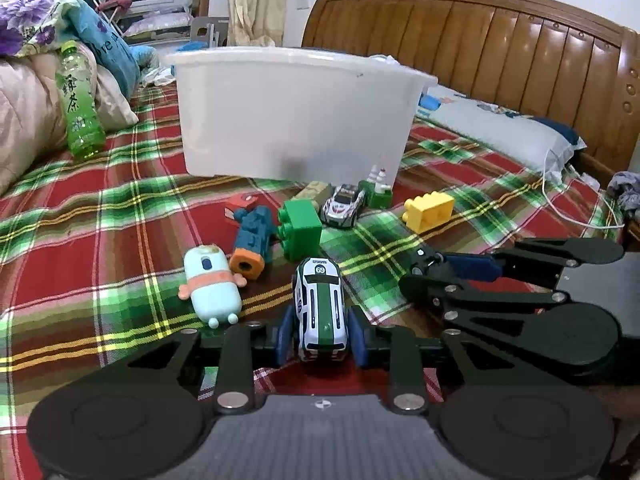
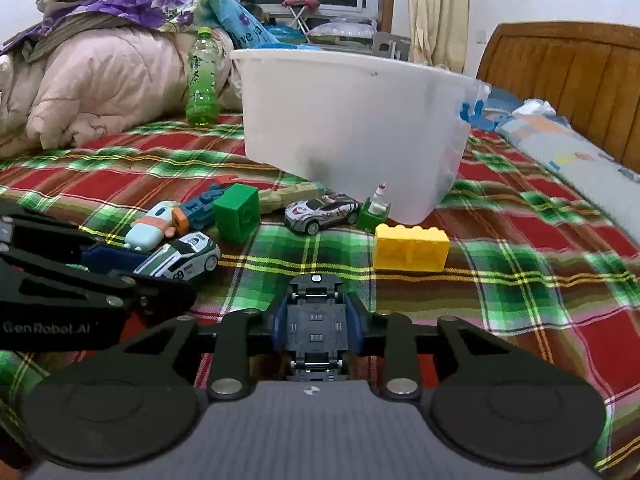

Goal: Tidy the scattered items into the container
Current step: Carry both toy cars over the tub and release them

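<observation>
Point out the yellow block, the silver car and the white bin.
yellow block (image 2: pixel 410 250), right wrist view, on its front face.
silver car (image 2: pixel 322 213), right wrist view, on its side door.
white bin (image 1: pixel 292 120), left wrist view, on its front wall.

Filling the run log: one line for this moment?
left gripper: shut on green-striped toy car | right gripper: shut on upside-down toy car | white bin: ahead | yellow block: on bedspread
</observation>
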The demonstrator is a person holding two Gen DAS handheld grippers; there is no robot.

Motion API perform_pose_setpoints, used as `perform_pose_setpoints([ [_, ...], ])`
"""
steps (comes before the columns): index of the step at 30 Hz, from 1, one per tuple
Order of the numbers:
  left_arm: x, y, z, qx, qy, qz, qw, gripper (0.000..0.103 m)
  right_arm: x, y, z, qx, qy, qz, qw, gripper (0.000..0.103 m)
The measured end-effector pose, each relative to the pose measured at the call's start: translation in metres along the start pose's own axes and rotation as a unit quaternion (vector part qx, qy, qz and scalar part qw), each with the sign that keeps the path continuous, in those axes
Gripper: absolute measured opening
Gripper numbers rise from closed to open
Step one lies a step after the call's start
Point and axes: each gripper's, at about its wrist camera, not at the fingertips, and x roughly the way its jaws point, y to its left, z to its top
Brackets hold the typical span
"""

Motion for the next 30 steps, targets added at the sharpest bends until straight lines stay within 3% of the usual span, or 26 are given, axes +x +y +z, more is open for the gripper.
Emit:
perform_pose_setpoints([
  [22, -0.028, -0.005, 0.033, 0.009, -0.053, -0.004, 0.9986, 0.033, -0.024, 0.006, 0.022, -0.018, -0.061, 0.007, 0.998, 0.034],
  [30, -0.027, -0.004, 0.073, 0.023, -0.077, -0.001, 0.9967, 0.033, -0.021, -0.01, 0.043, -0.008, -0.088, -0.005, 0.996, 0.034],
])
